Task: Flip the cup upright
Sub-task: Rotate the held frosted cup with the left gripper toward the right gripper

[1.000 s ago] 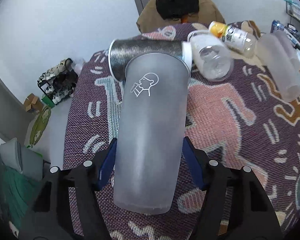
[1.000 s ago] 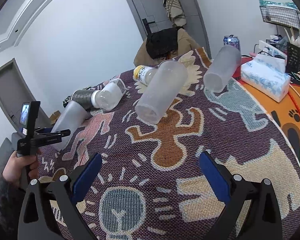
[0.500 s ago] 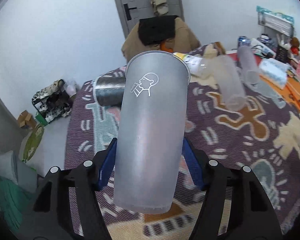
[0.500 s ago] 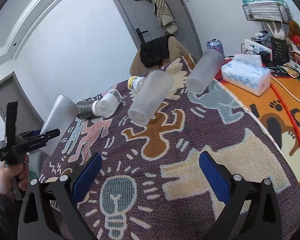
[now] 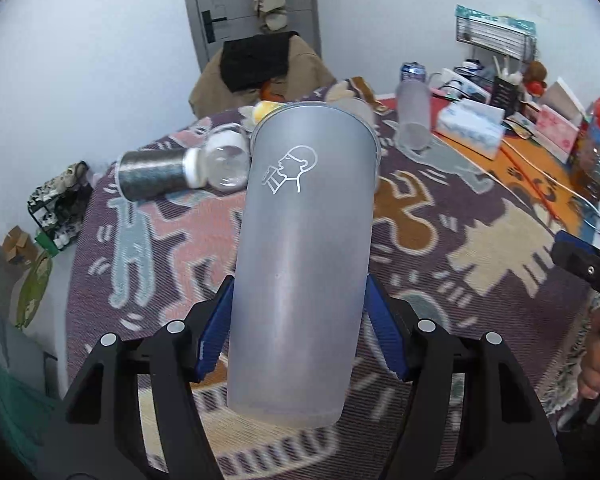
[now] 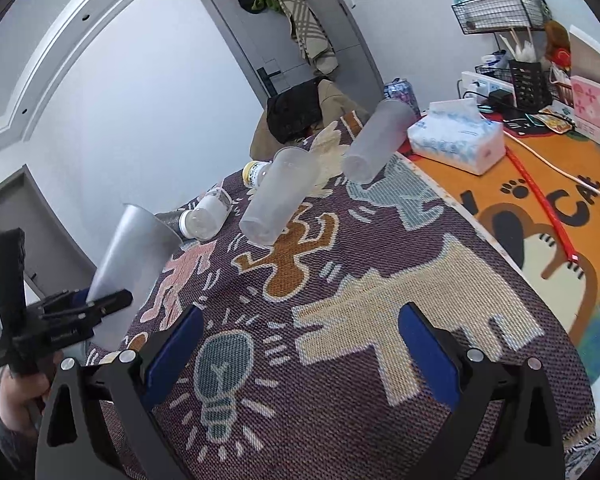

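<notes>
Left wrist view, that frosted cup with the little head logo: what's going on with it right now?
The left gripper is shut on the frosted cup, gripping it near its base and holding it above the patterned tablecloth, tilted, with its open rim pointing away from the camera; it is not yet set down upright. The right gripper is open, holds nothing and hovers over the cloth. Two more frosted cups lie on their sides further back.

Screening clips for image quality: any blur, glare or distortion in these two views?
Left wrist: sharp, a soft light streak runs down the frosted cup, fisheye bends the door. Right wrist: sharp, no harsh glare, tablecloth evenly lit, dark vignette in corners.
</notes>
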The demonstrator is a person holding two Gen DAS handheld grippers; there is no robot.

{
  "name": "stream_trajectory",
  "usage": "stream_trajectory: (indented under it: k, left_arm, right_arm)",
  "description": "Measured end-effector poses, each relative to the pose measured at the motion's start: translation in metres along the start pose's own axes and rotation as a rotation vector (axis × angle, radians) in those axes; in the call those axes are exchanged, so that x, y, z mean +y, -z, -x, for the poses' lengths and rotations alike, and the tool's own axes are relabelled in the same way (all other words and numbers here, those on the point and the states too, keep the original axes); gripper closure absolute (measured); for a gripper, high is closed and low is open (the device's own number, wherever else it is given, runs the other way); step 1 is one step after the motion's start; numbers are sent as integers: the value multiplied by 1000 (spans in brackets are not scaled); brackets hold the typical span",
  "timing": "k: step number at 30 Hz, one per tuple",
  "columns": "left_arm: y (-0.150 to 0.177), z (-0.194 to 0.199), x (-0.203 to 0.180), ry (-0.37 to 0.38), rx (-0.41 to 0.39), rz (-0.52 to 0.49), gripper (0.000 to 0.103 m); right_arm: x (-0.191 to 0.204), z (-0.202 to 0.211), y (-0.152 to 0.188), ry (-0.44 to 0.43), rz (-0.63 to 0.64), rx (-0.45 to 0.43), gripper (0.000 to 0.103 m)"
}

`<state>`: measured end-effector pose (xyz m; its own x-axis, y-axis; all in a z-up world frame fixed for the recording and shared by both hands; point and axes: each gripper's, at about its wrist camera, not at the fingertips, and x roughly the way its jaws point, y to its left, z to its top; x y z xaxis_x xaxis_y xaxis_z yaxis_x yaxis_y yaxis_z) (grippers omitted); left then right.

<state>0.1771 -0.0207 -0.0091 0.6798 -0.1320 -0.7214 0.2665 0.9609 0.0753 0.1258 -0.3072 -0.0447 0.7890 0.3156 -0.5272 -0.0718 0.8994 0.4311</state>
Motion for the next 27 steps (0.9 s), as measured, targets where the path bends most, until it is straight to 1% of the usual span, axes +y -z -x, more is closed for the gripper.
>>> stream_trajectory:
  k: [9,13,15,21,22,23,24,25,27]
  left_arm:
    - [11,-6,-32,63,31,22,38]
    - [17,-17,-44,87,66,42,38]
    - [21,-25,-50,100,88,53,38]
    - [32,-42,-65,141,142,77,37]
    - [32,-42,-66,150,143,75,33]
    - [31,-40,-67,143,137,69,17]
    - [30,-37,-68,131,121,65,8]
    - [29,-30,-65,136,95,70,7]
    - [26,-24,-59,152,82,89,7]
  right_arm:
    - [-7,9,4,0,-8,-3,8]
    - [-17,18,7,3,-17,-3,8]
    - [-23,21,9,-12,-31,5,8]
    - [-33,22,11,-16,-59,22,8]
    - [-33,19,10,-20,-64,26,8]
    - [-33,18,10,-26,-68,30,8]
    - [-33,16,10,-38,-75,38,8]
    - [-33,14,10,-53,-83,46,8]
    - [-31,8,9,-102,-108,73,8]
